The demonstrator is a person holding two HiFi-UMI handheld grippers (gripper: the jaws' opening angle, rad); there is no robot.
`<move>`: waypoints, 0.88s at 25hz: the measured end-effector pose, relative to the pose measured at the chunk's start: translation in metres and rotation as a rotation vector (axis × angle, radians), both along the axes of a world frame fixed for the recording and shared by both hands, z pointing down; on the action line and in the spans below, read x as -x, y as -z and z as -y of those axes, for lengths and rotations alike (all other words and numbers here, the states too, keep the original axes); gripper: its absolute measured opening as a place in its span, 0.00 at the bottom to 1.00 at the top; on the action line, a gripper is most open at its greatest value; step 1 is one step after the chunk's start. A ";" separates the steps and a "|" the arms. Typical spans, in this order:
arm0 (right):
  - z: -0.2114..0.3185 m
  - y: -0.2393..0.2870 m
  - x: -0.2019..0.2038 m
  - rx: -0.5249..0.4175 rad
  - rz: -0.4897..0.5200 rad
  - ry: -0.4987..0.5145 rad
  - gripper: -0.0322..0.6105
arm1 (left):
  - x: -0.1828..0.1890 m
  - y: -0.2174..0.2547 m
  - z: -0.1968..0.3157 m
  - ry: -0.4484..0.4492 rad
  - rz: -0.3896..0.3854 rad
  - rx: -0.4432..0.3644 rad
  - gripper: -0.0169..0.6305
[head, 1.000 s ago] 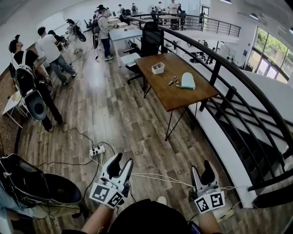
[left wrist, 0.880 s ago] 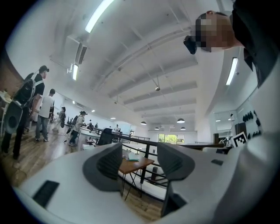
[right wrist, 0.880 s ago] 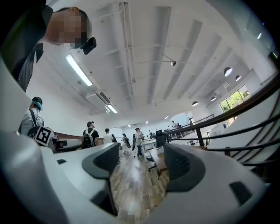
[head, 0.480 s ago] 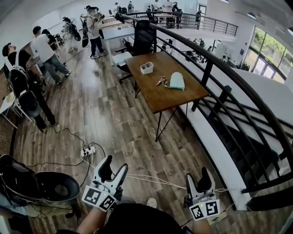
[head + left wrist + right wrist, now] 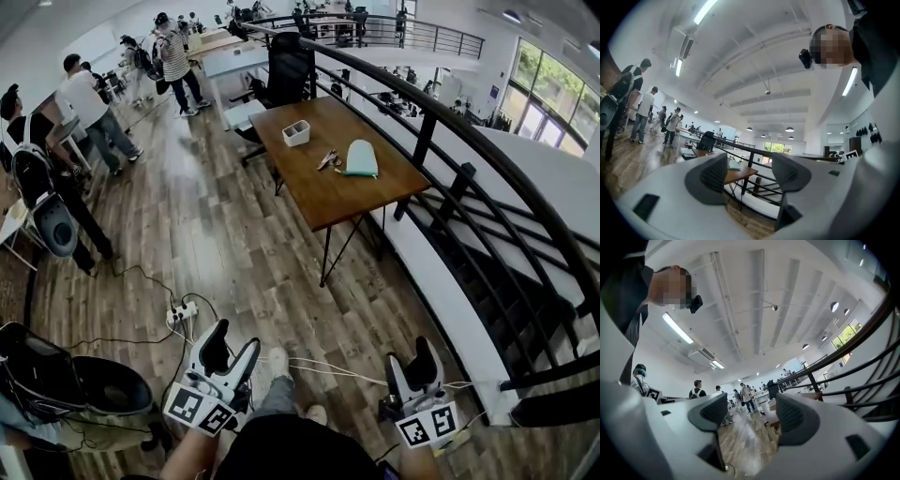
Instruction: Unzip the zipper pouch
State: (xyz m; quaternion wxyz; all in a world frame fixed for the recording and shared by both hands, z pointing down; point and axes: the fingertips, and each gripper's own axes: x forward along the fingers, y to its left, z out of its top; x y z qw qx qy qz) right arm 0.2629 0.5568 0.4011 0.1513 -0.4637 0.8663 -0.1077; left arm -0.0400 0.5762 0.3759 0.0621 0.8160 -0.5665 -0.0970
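Observation:
The mint-green zipper pouch (image 5: 362, 157) lies on a brown wooden table (image 5: 356, 192) several steps ahead, next to a bunch of keys (image 5: 328, 161) and a small white box (image 5: 296, 132). My left gripper (image 5: 232, 345) and right gripper (image 5: 410, 361) are held low over the wooden floor, far short of the table. Both stand open, their jaws have just been opening, and nothing is between them. In the left gripper view the gripper (image 5: 750, 173) points level at the table edge (image 5: 740, 174), where the pouch (image 5: 734, 165) shows small. In the right gripper view the gripper (image 5: 750, 416) frames only floor.
A black railing (image 5: 441, 141) runs along the table's right side, with a stairwell beyond it. A power strip (image 5: 181, 312) and cables lie on the floor ahead of my left gripper. A black bag (image 5: 56, 380) sits at the left. People (image 5: 89, 108) stand at the far left, and an office chair (image 5: 286, 70) is behind the table.
The view has advanced toward the table, which now sits closer. Both grippers' jaws stand wider apart than a second ago. A shoe now shows between the grippers.

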 end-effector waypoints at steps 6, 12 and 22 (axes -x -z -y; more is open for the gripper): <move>0.043 0.005 0.031 0.004 -0.075 0.009 0.53 | 0.018 -0.003 0.058 -0.025 -0.013 -0.021 0.47; 0.107 0.027 0.067 -0.043 -0.162 0.000 0.52 | 0.040 0.003 0.129 -0.080 -0.016 -0.036 0.47; 0.207 0.044 0.136 -0.050 -0.193 -0.006 0.45 | 0.097 0.012 0.223 -0.119 0.005 -0.032 0.47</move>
